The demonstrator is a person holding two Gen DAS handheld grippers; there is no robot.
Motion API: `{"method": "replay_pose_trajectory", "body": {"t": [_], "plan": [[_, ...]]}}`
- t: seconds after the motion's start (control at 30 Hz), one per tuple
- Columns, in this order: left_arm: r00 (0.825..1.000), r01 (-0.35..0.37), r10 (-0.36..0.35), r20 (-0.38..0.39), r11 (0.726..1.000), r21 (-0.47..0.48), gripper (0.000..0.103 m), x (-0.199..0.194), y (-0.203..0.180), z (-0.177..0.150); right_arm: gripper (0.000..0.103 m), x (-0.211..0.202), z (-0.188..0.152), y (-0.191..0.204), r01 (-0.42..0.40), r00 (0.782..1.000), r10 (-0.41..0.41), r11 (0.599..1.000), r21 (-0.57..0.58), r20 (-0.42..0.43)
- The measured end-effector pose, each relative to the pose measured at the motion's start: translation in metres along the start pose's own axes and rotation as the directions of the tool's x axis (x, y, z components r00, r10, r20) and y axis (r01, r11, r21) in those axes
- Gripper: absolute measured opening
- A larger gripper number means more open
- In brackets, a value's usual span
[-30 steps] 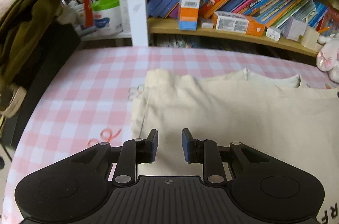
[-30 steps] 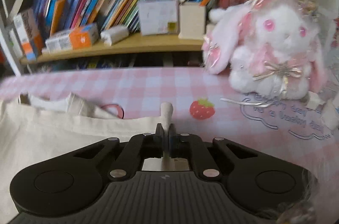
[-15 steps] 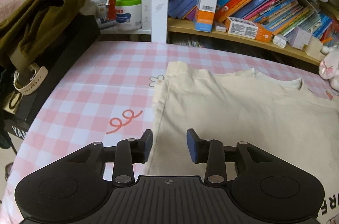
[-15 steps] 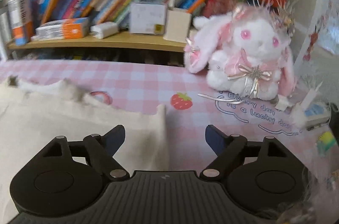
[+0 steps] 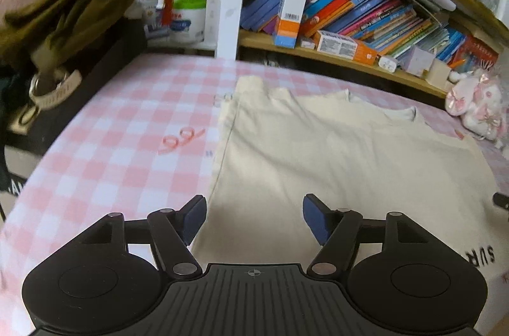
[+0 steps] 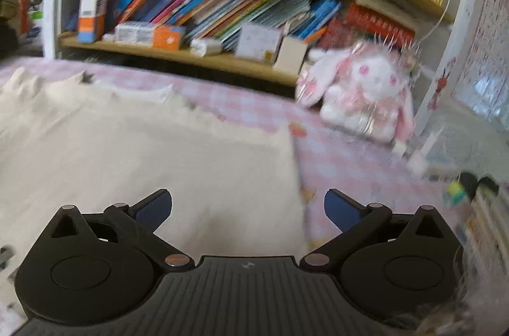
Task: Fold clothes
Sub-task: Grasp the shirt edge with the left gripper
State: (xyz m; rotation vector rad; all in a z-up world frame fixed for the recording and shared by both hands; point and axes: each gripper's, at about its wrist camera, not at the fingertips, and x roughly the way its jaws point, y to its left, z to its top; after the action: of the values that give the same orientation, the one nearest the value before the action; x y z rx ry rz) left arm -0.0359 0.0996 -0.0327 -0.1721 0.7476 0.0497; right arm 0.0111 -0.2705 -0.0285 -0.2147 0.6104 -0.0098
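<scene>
A cream T-shirt [image 5: 334, 164] lies flat on the pink checked tablecloth [image 5: 121, 145], its sides folded in to straight edges and black lettering near its right lower part. It also shows in the right wrist view [image 6: 152, 151]. My left gripper [image 5: 254, 220] is open and empty, above the shirt's left edge. My right gripper [image 6: 248, 210] is open and empty, above the shirt's right edge.
A bookshelf [image 5: 350, 17] with leaning books and boxes runs along the far side. A pink plush rabbit [image 6: 366, 94] sits at the right. An olive garment [image 5: 63, 8] hangs over a black object at the left. Small items [image 6: 458, 186] lie at the right edge.
My right gripper let go of the shirt's edge and opened wide. My left gripper opened wider. Both pulled back and up from the shirt.
</scene>
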Motion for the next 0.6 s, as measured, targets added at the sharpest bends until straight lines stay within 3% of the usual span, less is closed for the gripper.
{"method": "replay_pose_trajectory", "body": {"t": [0.37, 0.6], "plan": [[0.998, 0.044, -0.047, -0.036, 0.996, -0.079, 0.071, -0.022, 0.012, -0.023, 0.103, -0.040, -0.030, 0.035, -0.071, 0.992, 0.086, 0.985, 0.157, -0.092], [0.991, 0.105, -0.120, -0.053, 0.968, -0.228, 0.069, -0.028, 0.030, -0.025, 0.103, -0.050, -0.024, 0.052, -0.107, 0.988, 0.122, 0.983, 0.151, -0.093]]}}
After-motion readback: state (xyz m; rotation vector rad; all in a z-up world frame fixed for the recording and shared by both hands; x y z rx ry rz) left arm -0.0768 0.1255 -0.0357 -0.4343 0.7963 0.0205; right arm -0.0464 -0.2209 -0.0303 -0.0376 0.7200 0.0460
